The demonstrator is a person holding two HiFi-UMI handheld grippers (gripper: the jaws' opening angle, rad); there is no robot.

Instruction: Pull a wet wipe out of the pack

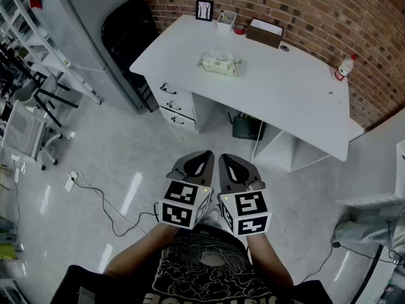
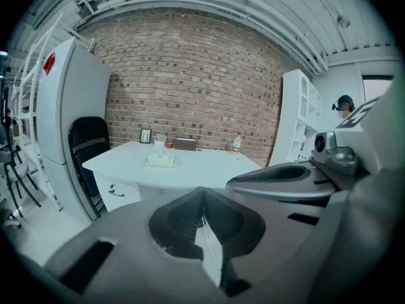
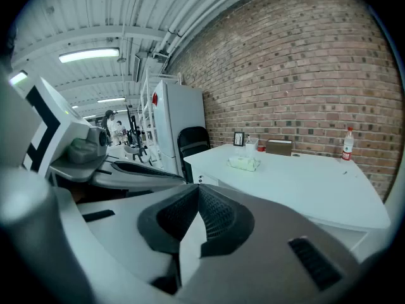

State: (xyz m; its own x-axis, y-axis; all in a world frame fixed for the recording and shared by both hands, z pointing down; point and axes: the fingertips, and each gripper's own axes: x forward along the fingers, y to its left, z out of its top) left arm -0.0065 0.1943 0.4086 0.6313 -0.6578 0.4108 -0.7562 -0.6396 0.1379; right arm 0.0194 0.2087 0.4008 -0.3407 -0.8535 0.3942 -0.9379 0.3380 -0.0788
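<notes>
The wet wipe pack, pale and crinkled, lies on the white desk near its back left part, far ahead of me. It also shows small in the left gripper view, pack, and in the right gripper view, pack. My left gripper and right gripper are held side by side close to my body, over the floor and well short of the desk. Both are shut with nothing between the jaws: left gripper, right gripper.
A picture frame, a white cup, a brown box and a bottle stand along the desk's back edge by the brick wall. A black chair and grey cabinet stand left. Cables cross the floor.
</notes>
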